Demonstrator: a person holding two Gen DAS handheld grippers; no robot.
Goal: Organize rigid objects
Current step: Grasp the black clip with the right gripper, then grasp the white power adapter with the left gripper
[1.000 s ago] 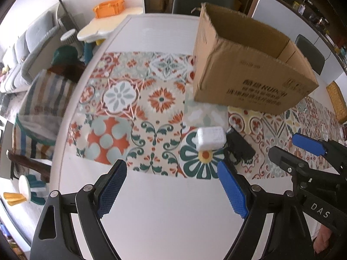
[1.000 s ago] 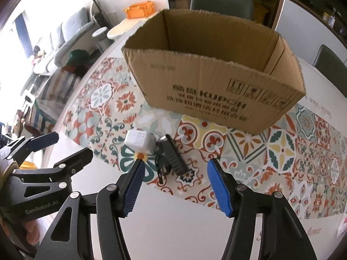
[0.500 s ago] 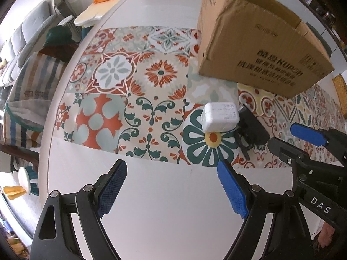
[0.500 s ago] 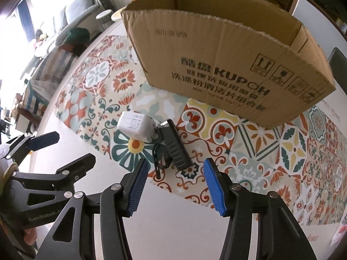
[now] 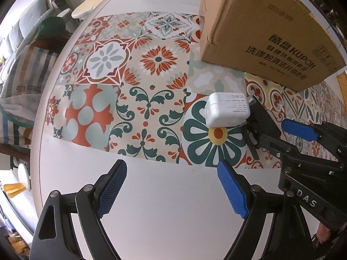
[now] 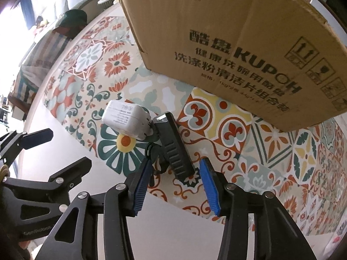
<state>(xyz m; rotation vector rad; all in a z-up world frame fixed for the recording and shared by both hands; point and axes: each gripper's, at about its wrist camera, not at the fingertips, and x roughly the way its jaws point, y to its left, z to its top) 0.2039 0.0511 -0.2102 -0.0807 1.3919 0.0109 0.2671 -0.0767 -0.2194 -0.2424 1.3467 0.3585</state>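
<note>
One white adapter (image 6: pixel 126 119) and one black clip (image 6: pixel 175 147) lie touching, near one cardboard box (image 6: pixel 227 43). The left claw (image 5: pixel 173 190) gapes empty. The right claw (image 6: pixel 175 186), just narrowing, straddles the clip without touching it.

cardboard box (image 6: pixel 227 49) walling the far side, bare table (image 5: pixel 173 205) near

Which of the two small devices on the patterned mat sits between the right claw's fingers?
The black ribbed rectangular device, not the white rounded charger block lying beside it nearer the left claw.
</note>
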